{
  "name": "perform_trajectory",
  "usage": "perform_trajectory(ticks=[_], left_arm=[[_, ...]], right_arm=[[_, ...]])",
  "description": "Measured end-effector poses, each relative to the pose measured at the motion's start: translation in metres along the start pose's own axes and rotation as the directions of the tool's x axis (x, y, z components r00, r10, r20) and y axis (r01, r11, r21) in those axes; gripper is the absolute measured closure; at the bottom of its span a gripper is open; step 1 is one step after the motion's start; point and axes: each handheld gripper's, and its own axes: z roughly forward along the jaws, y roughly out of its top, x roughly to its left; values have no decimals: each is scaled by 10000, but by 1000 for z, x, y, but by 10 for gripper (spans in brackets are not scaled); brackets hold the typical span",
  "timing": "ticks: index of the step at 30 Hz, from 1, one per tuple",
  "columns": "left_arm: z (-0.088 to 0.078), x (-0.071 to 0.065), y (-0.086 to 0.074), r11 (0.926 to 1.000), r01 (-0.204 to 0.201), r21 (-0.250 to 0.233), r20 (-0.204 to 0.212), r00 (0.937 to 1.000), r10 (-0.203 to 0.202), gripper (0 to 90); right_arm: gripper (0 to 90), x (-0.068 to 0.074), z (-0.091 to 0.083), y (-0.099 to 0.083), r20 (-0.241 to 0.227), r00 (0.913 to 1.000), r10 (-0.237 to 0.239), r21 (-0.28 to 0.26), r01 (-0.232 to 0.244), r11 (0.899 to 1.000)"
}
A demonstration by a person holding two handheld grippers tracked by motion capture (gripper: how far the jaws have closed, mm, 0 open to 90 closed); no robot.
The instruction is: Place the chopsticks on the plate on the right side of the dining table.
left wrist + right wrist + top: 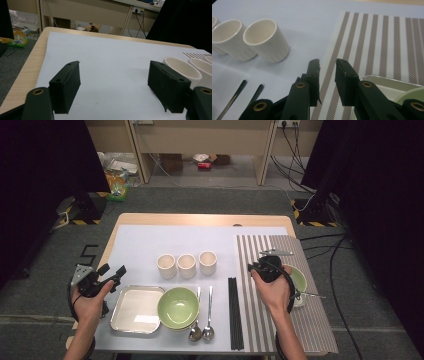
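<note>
My left gripper [113, 269] hovers over the table's left edge, and its jaws stand wide apart with nothing between them [115, 66]. My right gripper [252, 266] is low over the left edge of the striped placemat [300, 330]. Its jaws [327, 62] stand a narrow gap apart and hold nothing. Three cream cups [186, 265] stand in a row at the table's middle; the nearest cup [265, 41] is ahead and left of the right jaws. A green bowl [299, 277] sits in a metal tray [387, 81] just right of the right gripper.
Near the front edge lie an empty metal tray [136, 309], a green bowl [178, 307], two spoons [208, 330] and black chopsticks [235, 312]. A white mat [150, 242] covers the wooden table. Cables trail on the floor at the right.
</note>
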Motion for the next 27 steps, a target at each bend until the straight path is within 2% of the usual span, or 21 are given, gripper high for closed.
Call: perform_trajectory(ticks=[11, 20, 27], left_arm=[[0, 0, -1, 10000, -11, 58, 12, 10000, 11, 251], [1, 0, -1, 9999, -10, 106, 31, 10000, 10, 252], [1, 0, -1, 9999, -19, 144, 42, 10000, 18, 251]], right_arm=[[761, 11, 22, -8, -180, 9998, -60, 1128, 80, 9936], [769, 19, 37, -12, -232, 9997, 29, 2122, 21, 9772], [798, 26, 49, -16, -239, 9996, -177, 2625, 234, 9647]])
